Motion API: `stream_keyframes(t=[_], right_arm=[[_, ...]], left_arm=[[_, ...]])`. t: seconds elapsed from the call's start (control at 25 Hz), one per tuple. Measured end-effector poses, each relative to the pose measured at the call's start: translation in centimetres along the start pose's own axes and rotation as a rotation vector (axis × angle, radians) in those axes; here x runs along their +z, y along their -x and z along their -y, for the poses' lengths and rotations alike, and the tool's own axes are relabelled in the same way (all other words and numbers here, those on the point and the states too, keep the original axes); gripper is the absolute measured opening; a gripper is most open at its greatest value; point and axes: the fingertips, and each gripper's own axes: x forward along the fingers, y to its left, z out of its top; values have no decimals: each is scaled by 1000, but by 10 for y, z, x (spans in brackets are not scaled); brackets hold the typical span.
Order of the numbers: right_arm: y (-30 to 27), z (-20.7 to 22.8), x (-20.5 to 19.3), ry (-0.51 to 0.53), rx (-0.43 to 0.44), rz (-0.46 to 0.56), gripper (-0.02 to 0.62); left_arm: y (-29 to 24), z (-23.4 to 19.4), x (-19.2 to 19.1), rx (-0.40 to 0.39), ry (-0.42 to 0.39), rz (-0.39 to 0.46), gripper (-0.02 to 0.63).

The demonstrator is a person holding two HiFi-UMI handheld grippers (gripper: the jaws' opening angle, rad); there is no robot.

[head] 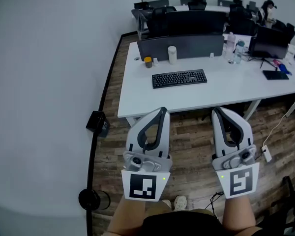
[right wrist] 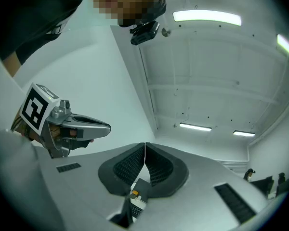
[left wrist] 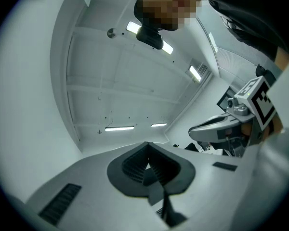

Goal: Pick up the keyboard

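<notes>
A black keyboard lies flat near the middle of a white desk, well ahead of both grippers. My left gripper is held low in front of me, short of the desk's near edge, jaws shut and empty. Beside it my right gripper is also shut with nothing in it. Both tilt upward: in the left gripper view the shut left gripper faces the ceiling, and in the right gripper view the shut right gripper does the same. A sliver of the keyboard shows below the right pads.
Behind the keyboard stand a white cup, a small amber jar and a grey divider. Bottles and a monitor sit at the right. A white wall is at the left, with wooden floor below.
</notes>
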Motion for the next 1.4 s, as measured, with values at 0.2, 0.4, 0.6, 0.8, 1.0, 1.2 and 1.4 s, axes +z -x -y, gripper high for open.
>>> stream_keyframes(t=[0.2, 0.4, 0.6, 0.8, 1.0, 1.2, 1.4], right_arm=[[1, 7, -1, -5, 2, 15, 31], [1, 12, 0, -13, 2, 29, 31], [3, 18, 0, -23, -7, 34, 31], [0, 25, -4, -32, -18, 35, 31], [-13, 30, -16, -21, -24, 45, 31], [-31, 40, -31, -13, -34, 38, 31], [-57, 42, -52, 1, -26, 26, 31]], left_arm=[[-3, 3, 0, 6, -8, -5, 6], [-4, 3, 2, 15, -16, -7, 6], [-8, 4, 4, 12, -34, -13, 6], [-14, 0, 1, 12, -48, -19, 6], [-25, -13, -14, 21, -64, -23, 6], [-42, -26, -32, 26, -79, -21, 6], [-63, -41, -56, 19, -103, -25, 6]])
